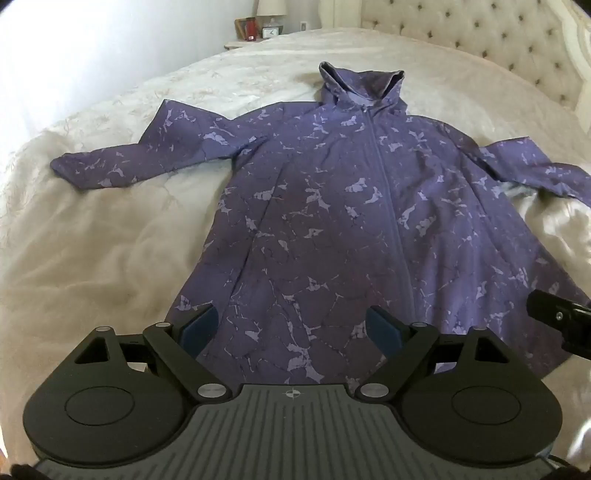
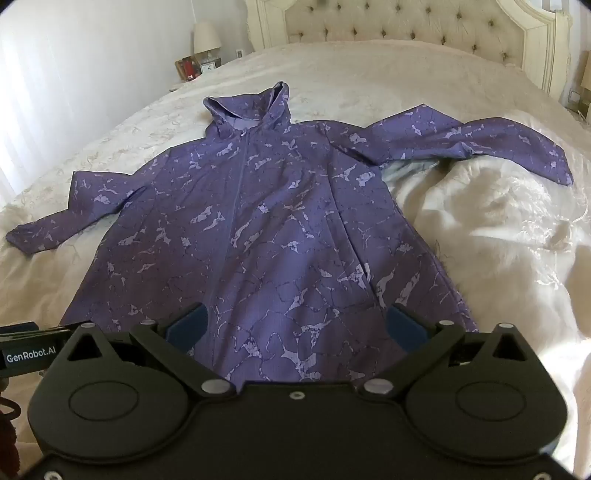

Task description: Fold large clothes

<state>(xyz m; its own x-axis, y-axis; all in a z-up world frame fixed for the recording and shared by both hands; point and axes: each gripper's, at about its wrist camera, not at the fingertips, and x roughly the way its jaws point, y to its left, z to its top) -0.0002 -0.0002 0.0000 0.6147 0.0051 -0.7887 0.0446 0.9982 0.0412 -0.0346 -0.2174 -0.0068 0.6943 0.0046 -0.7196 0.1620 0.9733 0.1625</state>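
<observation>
The purple hooded coat (image 1: 332,206) lay flat, front up, zip closed, across the middle of the bed (image 1: 92,236), its hood (image 1: 360,86) pointing toward the tufted headboard (image 1: 480,40) and its hem down at the foot edge. One sleeve (image 1: 122,162) ran out toward the bed's window-side edge, bent at the elbow; the other sleeve (image 2: 480,142) stretched toward the opposite edge, draped over a rumple in the cream bedspread (image 2: 498,229). And there was the left gripper (image 1: 291,326), hovering above the hem, jaws spread wide, blue pads (image 1: 201,321) well apart with nothing pinched between them. The right gripper (image 2: 295,326) sat just beside it over the same hem, jaws likewise wide, pads (image 2: 404,326) clear of the cloth. Both tilted down at the fabric. Off past the head corner, a nightstand (image 1: 236,45) carried a lamp (image 2: 207,38), a small clock (image 1: 270,32) and a red item (image 1: 251,28) that was too small to make out.
</observation>
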